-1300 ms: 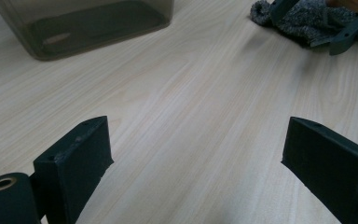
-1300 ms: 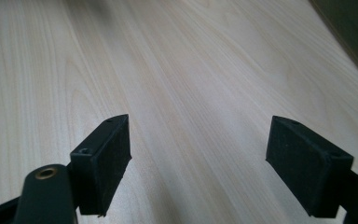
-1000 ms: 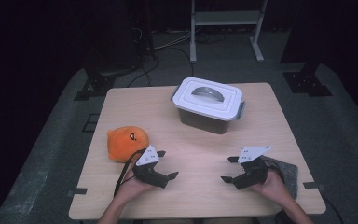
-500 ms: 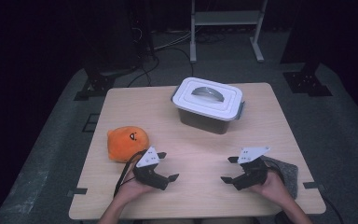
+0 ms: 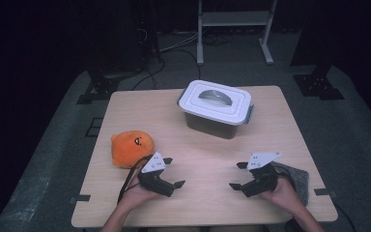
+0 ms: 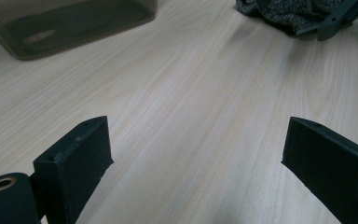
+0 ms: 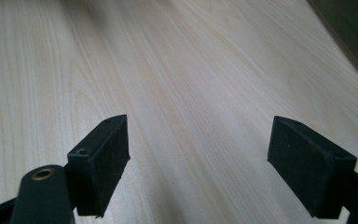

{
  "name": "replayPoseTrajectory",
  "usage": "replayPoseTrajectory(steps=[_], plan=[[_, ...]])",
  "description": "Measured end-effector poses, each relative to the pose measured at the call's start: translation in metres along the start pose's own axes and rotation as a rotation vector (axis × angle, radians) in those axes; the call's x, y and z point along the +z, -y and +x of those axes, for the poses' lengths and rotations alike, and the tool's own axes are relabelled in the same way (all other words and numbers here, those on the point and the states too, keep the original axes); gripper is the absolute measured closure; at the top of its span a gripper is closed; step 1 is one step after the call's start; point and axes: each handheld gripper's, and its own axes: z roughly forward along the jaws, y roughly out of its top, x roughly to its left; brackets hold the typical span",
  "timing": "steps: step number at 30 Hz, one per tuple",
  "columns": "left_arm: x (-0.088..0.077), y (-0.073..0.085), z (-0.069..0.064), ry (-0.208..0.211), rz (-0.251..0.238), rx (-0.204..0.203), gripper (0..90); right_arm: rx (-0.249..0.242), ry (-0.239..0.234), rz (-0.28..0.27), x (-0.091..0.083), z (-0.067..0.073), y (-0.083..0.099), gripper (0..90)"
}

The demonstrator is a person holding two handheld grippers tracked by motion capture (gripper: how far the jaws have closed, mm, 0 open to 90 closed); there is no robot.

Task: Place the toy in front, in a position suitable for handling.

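Seen from the high view, left to right. Lower left of the frame: orange plush toy (image 5: 131, 149), lying on the pale wooden worktop (image 5: 207, 145) near its left edge. Just right of and below the plush, almost touching it: left claw (image 5: 171, 172), held in a hand (image 5: 137, 193) rising from the bottom edge, jaws spread wide with nothing between them, pointing toward frame right. Upper centre: grey storage box (image 5: 216, 108) with white lid and grey handle, lid on, well apart from both claws. Lower right: right claw (image 5: 238, 176), likewise released and empty, jaws facing frame left toward the other claw, bare worktop between the two. Beneath and behind the right hand (image 5: 282, 193): grey cloth pad (image 5: 300, 180) near the worktop's right front corner.

In the left gripper view: two black jaws standing far apart at lower left and lower right, bare wood grain between; dark translucent box wall (image 6: 70, 23) at upper left; grey cloth (image 6: 284, 11) and part of the other claw at upper right.

In the right gripper view: jaws again wide apart over bare wood; box edge (image 7: 354, 32) at upper right corner.
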Motion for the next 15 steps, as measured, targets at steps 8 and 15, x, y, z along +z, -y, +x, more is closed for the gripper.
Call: replayPoseTrajectory(steps=[8,15], plan=[[0.0013,-0.0014,0.0021,0.002,0.007,0.002,7.1,0.008,-0.008,-0.003,0.0005,-0.0027,0.002,19.4],[-0.0031,-0.0065,0.0017,-0.004,-0.008,0.019,7.1,0.005,-0.01,-0.001,0.0005,-0.0024,0.0021,19.4]])
